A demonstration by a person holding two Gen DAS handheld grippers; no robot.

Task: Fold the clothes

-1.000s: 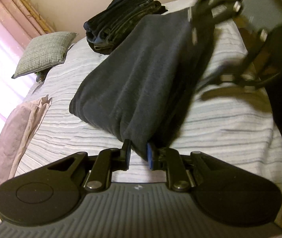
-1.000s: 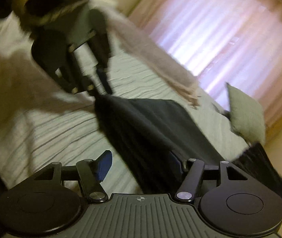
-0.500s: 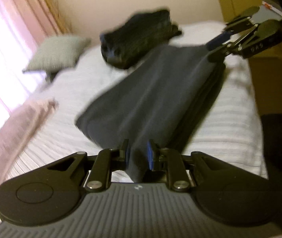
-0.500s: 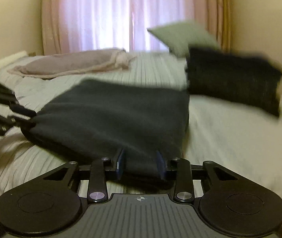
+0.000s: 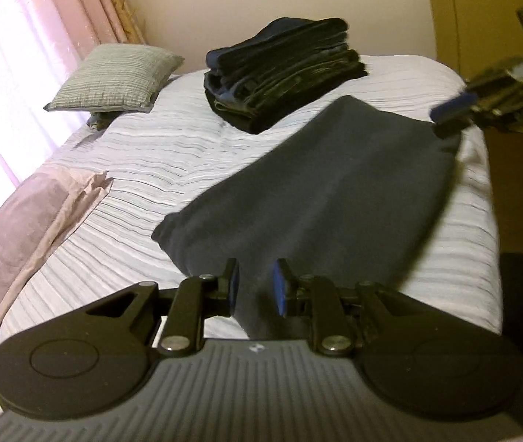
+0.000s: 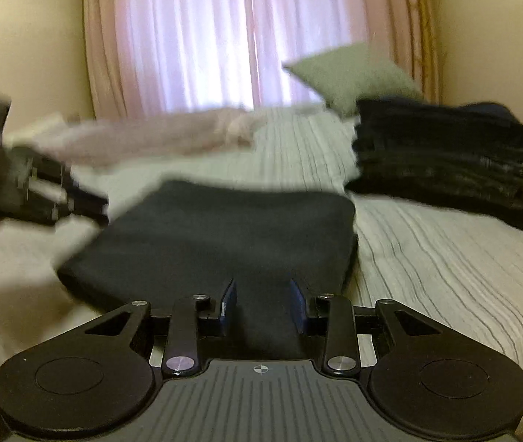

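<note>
Left tongs narrow, clamped on the near corner of the dark grey garment; cloth bunched between the blue pads. Right tongs pinch the opposite end of the same garment, fabric filling the gap between the pads; the opening there is a bit wider than on the left and has narrowed over the last second, then levelled off. Garment is folded into a long strip and stretched between the two tongs, long axis running from the left tongs diagonally up-right to the right tongs in the left wrist view. It lies along the right-hand side of the bed, near its edge; whether the gripped ends are lifted clear I cannot tell. Beyond the far end: stack of folded dark clothes, just beside the garment, not clearly touching. Further left, grey-green pillow near the curtain. Pink cloth at the bed's left edge, well apart from the garment. Right wrist view is blurred at the left tongs.
</note>
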